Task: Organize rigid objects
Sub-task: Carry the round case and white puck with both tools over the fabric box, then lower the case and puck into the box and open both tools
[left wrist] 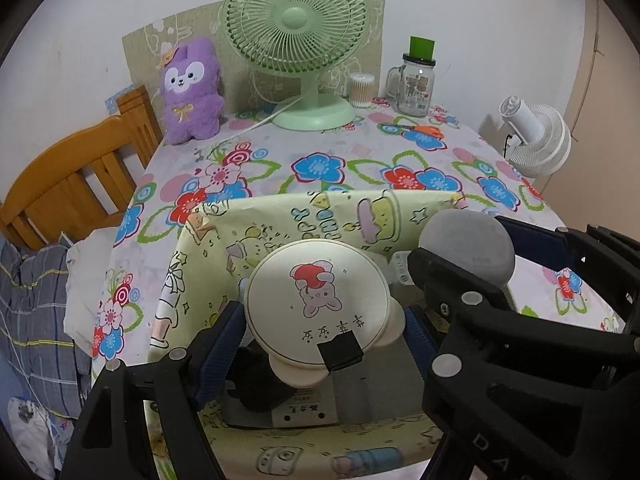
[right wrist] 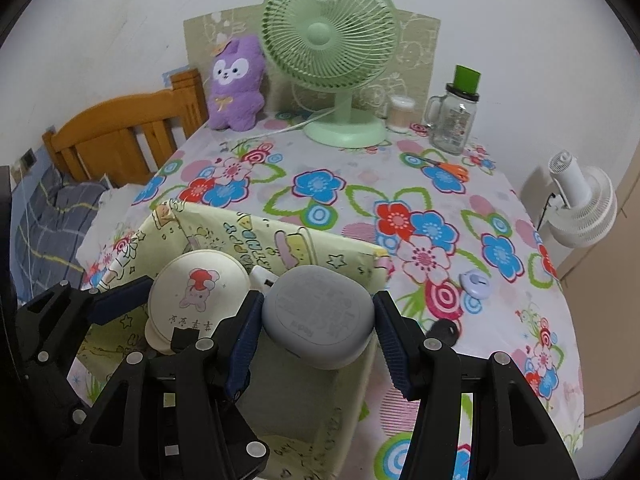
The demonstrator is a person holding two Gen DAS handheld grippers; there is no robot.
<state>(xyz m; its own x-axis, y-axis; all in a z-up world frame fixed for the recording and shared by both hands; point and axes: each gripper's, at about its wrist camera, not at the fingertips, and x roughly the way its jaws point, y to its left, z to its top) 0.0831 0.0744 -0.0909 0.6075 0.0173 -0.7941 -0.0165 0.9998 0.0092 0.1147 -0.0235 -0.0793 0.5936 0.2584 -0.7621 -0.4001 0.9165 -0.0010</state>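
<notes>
Both grippers hang over the open fabric storage box. The left gripper is clamped on the round cream bear-eared case; the right gripper is clamped on the grey rounded case. From the grey case, the cream one lies at 9 o'clock, just beside it. Judged: both loads sit above the box, its floor directly below the jaws.

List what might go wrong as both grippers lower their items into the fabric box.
1. The left gripper and right gripper sit very close over the fabric box; they may collide.
2. The cream round case is held only at its edges and could slip.
3. The grey earbud case may land on items already inside.
</notes>
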